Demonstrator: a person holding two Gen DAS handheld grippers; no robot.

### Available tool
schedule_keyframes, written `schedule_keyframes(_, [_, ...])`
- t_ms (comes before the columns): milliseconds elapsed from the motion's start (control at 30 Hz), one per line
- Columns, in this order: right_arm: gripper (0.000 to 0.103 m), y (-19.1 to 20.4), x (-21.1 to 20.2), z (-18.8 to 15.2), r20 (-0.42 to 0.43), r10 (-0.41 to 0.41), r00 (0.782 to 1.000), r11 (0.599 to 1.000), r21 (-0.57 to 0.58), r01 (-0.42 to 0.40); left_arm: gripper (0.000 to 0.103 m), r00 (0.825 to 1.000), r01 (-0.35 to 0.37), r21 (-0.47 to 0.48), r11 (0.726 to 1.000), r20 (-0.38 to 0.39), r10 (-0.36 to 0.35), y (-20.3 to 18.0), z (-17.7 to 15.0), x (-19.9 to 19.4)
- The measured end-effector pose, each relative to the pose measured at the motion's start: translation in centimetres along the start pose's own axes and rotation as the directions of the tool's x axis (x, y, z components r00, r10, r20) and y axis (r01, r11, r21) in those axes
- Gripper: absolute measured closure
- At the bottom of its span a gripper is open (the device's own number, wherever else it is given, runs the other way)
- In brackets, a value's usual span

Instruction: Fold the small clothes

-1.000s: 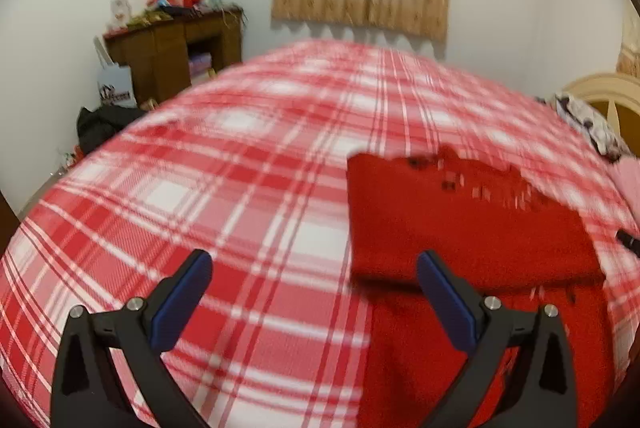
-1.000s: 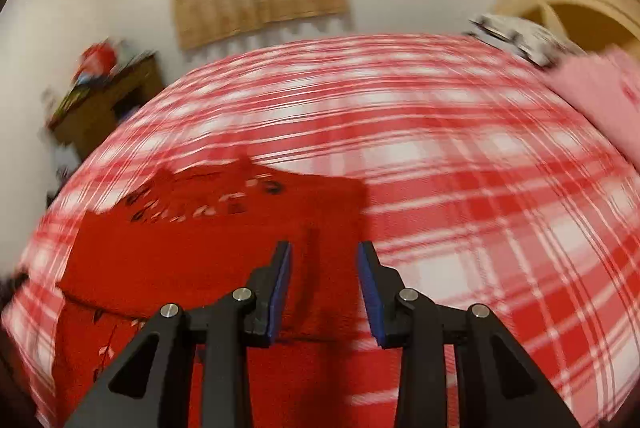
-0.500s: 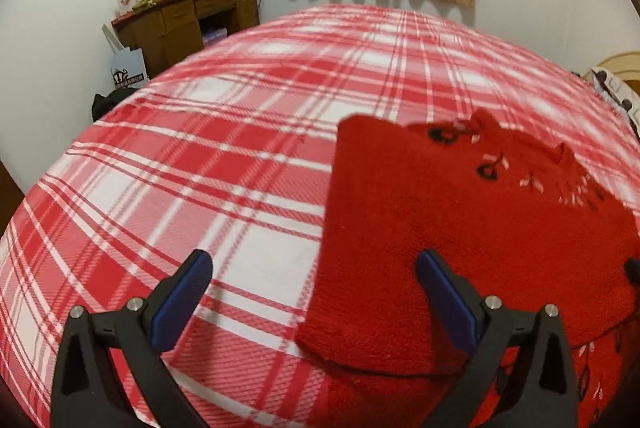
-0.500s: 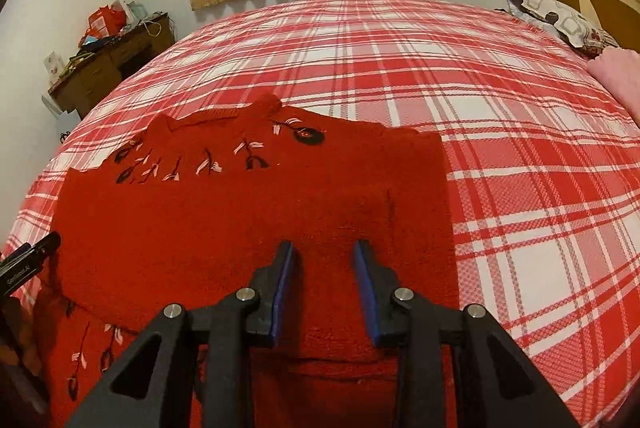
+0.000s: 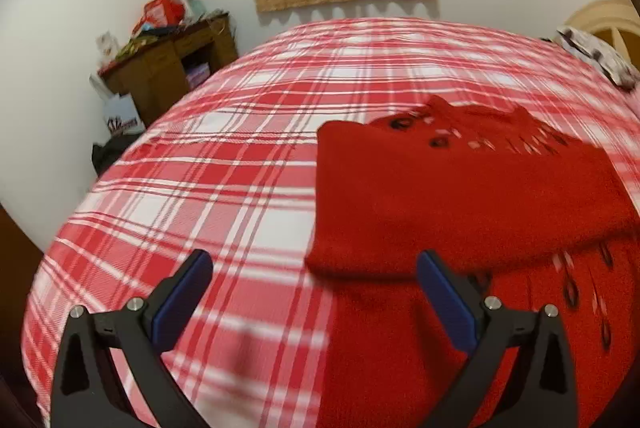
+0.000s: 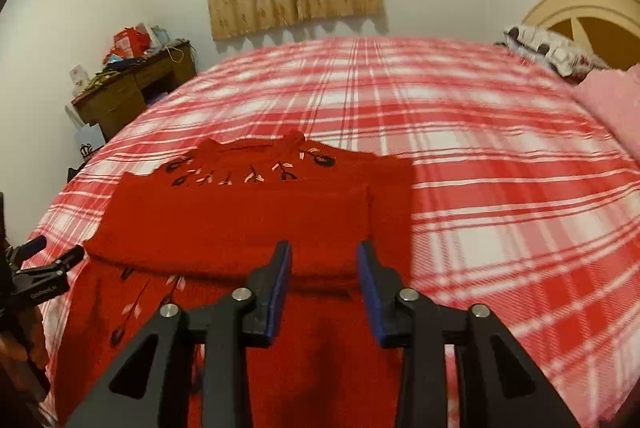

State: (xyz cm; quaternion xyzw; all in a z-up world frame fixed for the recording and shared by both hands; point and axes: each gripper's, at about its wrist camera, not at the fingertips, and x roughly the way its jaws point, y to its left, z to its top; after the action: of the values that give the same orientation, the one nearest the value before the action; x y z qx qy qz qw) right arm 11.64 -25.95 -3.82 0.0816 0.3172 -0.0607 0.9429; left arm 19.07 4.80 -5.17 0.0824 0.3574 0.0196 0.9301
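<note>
Both grippers pulled back from the red sweater (image 6: 240, 220) on the bed (image 6: 500, 188). Right gripper (image 6: 322, 268) fingers just spread a bit, holding nothing; left gripper (image 5: 314, 282) fingers are spread wide.

Since half a second ago, the right gripper (image 6: 322, 260) has widened its jaws, nothing clamped between them, and sits farther back from the red sweater (image 6: 256, 220). The left gripper (image 5: 314, 268) has drawn back likewise, with more checked bedspread (image 5: 224, 196) visible
</note>
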Motion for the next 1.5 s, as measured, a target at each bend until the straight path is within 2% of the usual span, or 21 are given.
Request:
schedule_keyframes(67, [0.049, -0.7, -2.4, -0.6, 0.022, 0.008, 1.0, 1.0, 0.016, -0.008, 0.0, 1.0, 0.007, 0.026, 1.0, -0.003, -0.007, -0.3, -1.0, -1.2])
schedule_keyframes(100, [0.047, -1.2, -3.6, -0.9, 0.035, 0.014, 0.999, 1.0, 0.026, -0.015, 0.0, 1.0, 0.012, 0.037, 0.999, -0.007, -0.012, -0.4, -1.6, -1.8])
schedule_keyframes(300, [0.045, -2.9, -8.7, -2.9, 0.036, 0.011, 0.999, 1.0, 0.019, -0.012, 0.0, 0.998, 0.057, 0.087, 0.995, -0.027, -0.055, -1.2, -3.6, -3.9])
schedule_keyframes(400, [0.044, -3.6, -10.3, -4.6, -0.009, 0.011, 1.0, 1.0, -0.019, -0.011, 0.0, 0.991, 0.129, 0.084, 0.988, -0.044, -0.125, -0.4, -4.7, -5.3])
schedule_keyframes(533, [0.044, -4.0, -12.0, -8.0, -0.099, 0.027, 0.995, 0.997, -0.072, -0.034, 0.0, 0.983, 0.181, 0.042, 0.983, -0.037, -0.18, 2.3, -6.8, -7.4])
schedule_keyframes(667, [0.044, -4.7, -13.2, -11.0, -0.163, 0.063, 0.985, 0.996, -0.054, -0.073, 0.0, 0.977, 0.214, 0.028, 0.977, -0.026, -0.213, 4.3, -8.6, -9.0])
schedule_keyframes(767, [0.044, -4.8, -13.8, -12.7, -0.188, 0.085, 0.978, 0.995, -0.039, -0.094, 0.0, 0.971, 0.237, 0.049, 0.97, -0.047, -0.235, 5.0, -9.6, -9.7])
schedule_keyframes(867, [0.044, -4.9, -14.3, -14.7, -0.212, 0.124, 0.969, 0.992, -0.005, -0.128, 0.0, 0.955, 0.287, 0.047, 0.957, -0.096, -0.282, 5.5, -10.9, -10.1])
schedule_keyframes(933, [0.044, -4.8, -14.3, -15.9, -0.23, 0.131, 0.964, 0.991, 0.003, -0.134, 0.004, 0.942, 0.319, 0.041, 0.947, -0.123, -0.312, 5.6, -12.3, -10.4])
schedule_keyframes(1033, [0.045, -3.8, -13.4, -17.2, -0.284, 0.15, 0.947, 0.987, -0.013, -0.16, 0.011, 0.922, 0.361, 0.044, 0.932, -0.169, -0.349, 5.1, -14.5, -10.8])
schedule_keyframes(1100, [0.045, -2.9, -12.9, -17.8, -0.311, 0.166, 0.936, 0.982, -0.034, -0.185, 0.022, 0.905, 0.381, 0.039, 0.924, -0.221, -0.364, 4.4, -15.5, -10.4])
schedule_keyframes(1167, [0.045, -1.9, -12.2, -18.5, -0.345, 0.151, 0.926, 0.98, -0.072, -0.186, 0.026, 0.88, 0.411, 0.006, 0.911, -0.262, -0.396, 4.0, -16.4, -10.0])
schedule_keyframes(1200, [0.045, -1.5, -12.1, -18.7, -0.347, 0.128, 0.929, 0.979, -0.103, -0.174, 0.026, 0.876, 0.416, -0.001, 0.909, -0.268, -0.401, 3.8, -16.6, -10.0])
schedule_keyframes(1267, [0.045, -0.7, -12.1, -18.9, -0.341, 0.1, 0.935, 0.975, -0.152, -0.16, 0.026, 0.89, 0.401, 0.038, 0.915, -0.255, -0.379, 3.1, -16.9, -10.3])
schedule_keyframes(1333, [0.045, -0.4, -12.2, -18.9, -0.347, 0.099, 0.933, 0.973, -0.163, -0.164, 0.026, 0.892, 0.398, 0.054, 0.916, -0.257, -0.372, 2.9, -17.0, -10.3])
schedule_keyframes(1400, [0.052, -0.1, -12.2, -19.0, -0.358, 0.114, 0.927, 0.968, -0.169, -0.185, 0.026, 0.887, 0.407, 0.038, 0.913, -0.256, -0.385, 2.9, -16.9, -10.2])
schedule_keyframes(1467, [0.068, 0.4, -12.1, -19.2, -0.366, 0.101, 0.925, 0.964, -0.194, -0.182, 0.026, 0.88, 0.415, 0.017, 0.909, -0.259, -0.397, 3.0, -17.0, -10.2])
schedule_keyframes(1500, [0.071, 0.6, -11.9, -19.3, -0.366, 0.09, 0.926, 0.963, -0.204, -0.174, 0.029, 0.875, 0.423, 0.006, 0.906, -0.262, -0.407, 2.9, -17.1, -10.3])
